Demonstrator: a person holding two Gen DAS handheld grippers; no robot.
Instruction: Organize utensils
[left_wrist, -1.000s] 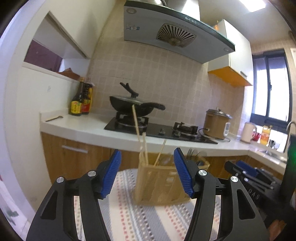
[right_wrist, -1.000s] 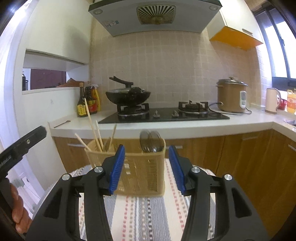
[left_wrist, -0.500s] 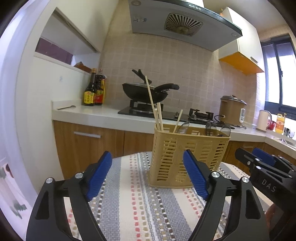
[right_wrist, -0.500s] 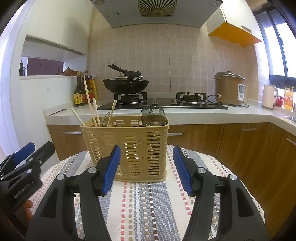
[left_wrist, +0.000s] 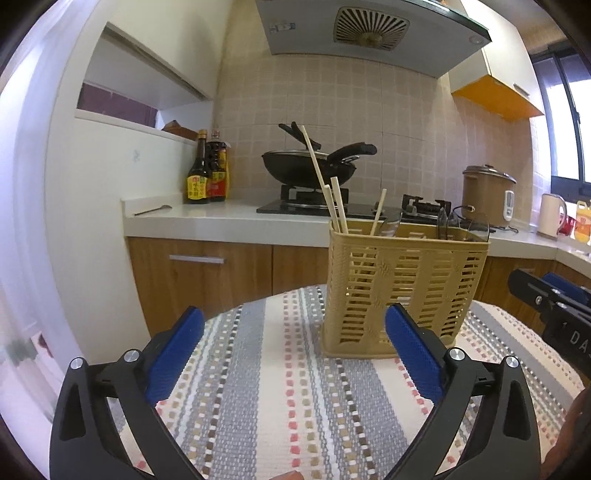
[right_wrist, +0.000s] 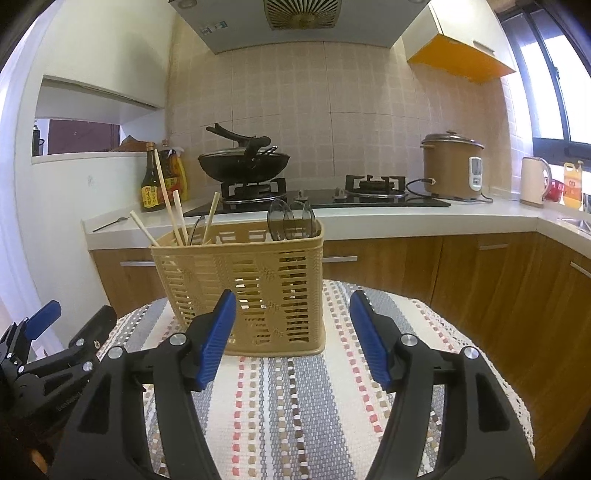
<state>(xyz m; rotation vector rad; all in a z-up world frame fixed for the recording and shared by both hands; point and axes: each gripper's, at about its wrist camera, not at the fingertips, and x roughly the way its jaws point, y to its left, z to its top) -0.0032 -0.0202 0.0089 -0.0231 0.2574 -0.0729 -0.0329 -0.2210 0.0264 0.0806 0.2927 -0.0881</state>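
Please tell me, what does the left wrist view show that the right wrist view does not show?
Only the left wrist view shows the left gripper from behind, its jaws opening with nothing between them.

Only the right wrist view shows the right gripper from behind, jaws opening and empty, and a fourth chopstick leaning over the basket's corner.

Both show the yellow basket upright on the striped cloth, chopsticks in one end and clear spoons in the other, the wok and the rice cooker.
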